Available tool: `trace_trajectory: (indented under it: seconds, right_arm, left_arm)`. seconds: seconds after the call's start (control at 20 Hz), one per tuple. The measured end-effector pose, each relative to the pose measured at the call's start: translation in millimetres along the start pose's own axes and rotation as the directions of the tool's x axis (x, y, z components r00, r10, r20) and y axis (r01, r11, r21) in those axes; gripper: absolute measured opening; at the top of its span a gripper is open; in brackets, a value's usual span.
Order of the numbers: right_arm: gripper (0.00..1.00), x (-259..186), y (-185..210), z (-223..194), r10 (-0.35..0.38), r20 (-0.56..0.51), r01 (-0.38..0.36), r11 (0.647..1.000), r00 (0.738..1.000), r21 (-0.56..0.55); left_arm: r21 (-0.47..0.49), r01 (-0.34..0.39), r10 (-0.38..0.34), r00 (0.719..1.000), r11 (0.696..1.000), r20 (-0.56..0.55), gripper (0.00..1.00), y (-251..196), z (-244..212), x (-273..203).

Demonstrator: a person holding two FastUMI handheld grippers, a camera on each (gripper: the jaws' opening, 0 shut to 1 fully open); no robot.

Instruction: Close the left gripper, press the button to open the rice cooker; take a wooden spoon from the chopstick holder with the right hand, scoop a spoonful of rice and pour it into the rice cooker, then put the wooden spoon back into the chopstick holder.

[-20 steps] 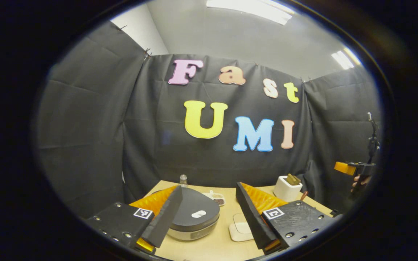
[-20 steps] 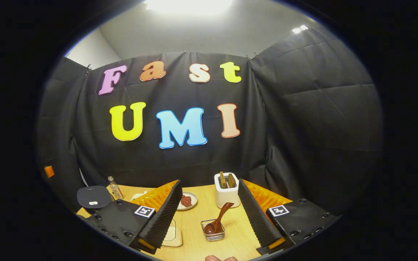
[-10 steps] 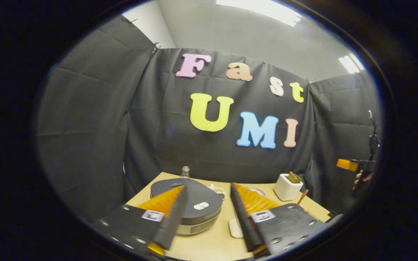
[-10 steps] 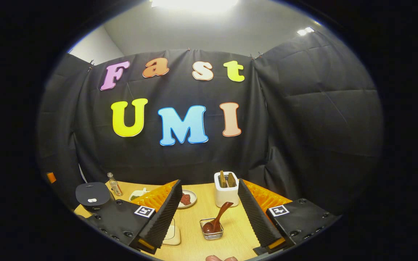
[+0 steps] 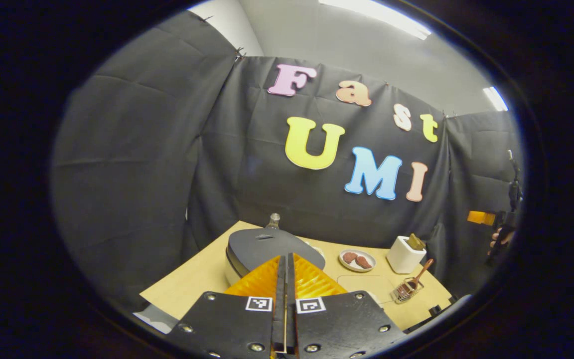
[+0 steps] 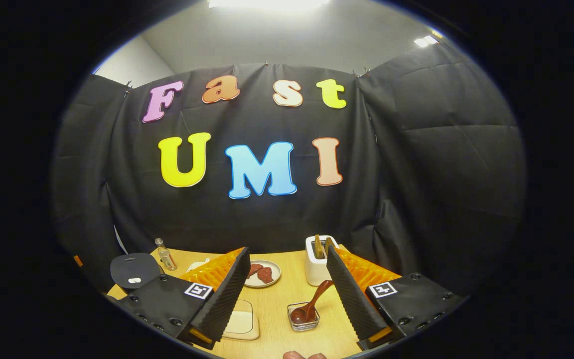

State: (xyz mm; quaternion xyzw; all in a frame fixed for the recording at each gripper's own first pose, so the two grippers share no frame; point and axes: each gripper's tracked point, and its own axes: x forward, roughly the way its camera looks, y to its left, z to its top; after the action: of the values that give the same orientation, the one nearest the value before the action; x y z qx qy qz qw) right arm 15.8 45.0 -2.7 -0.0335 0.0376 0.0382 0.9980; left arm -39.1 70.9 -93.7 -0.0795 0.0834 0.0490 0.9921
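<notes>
The left claw (image 5: 285, 264) sits at the bottom of the left gripper view, its two fingers pressed together with nothing between them. Just beyond its tips stands a rice cooker (image 5: 267, 249) with a dark lid, closed, on a pale wooden bench (image 5: 192, 279). To the right are a small plate (image 5: 357, 260) of reddish food, a white chopstick holder (image 5: 405, 254), and a wooden spoon (image 5: 419, 273) leaning in a wire basket (image 5: 403, 292).

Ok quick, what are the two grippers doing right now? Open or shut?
Left gripper: shut, holding nothing, just above the rice cooker.
Right gripper: open, empty.
</notes>
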Motion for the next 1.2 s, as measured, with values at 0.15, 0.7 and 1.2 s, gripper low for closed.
trace_trajectory:
  seconds: [0.15, 0.7, 1.2]
  right_arm:
    - [0.98, 3.4, -6.5, -0.2, -0.012, 0.007, 0.012, 1.0, 1.0, -0.006]
    - [0.98, 54.0, -48.5, -31.1, -0.06, -0.032, 0.061, 0.997, 0.998, 0.04]
    - [0.98, 69.0, -50.8, -86.7, -0.019, -0.168, 0.042, 0.99, 0.986, 0.138]
  left_arm:
    - [0.053, 0.019, -0.016, 0.998, 0.998, -0.057, 0.01, -6.8, -2.2, 14.0]
    - [0.072, 0.051, -0.028, 0.958, 0.996, -0.285, 0.01, -55.6, 1.6, 114.1]
    - [-0.064, -0.061, 0.022, 0.871, 0.996, -0.491, 0.01, -39.8, -72.6, 196.3]
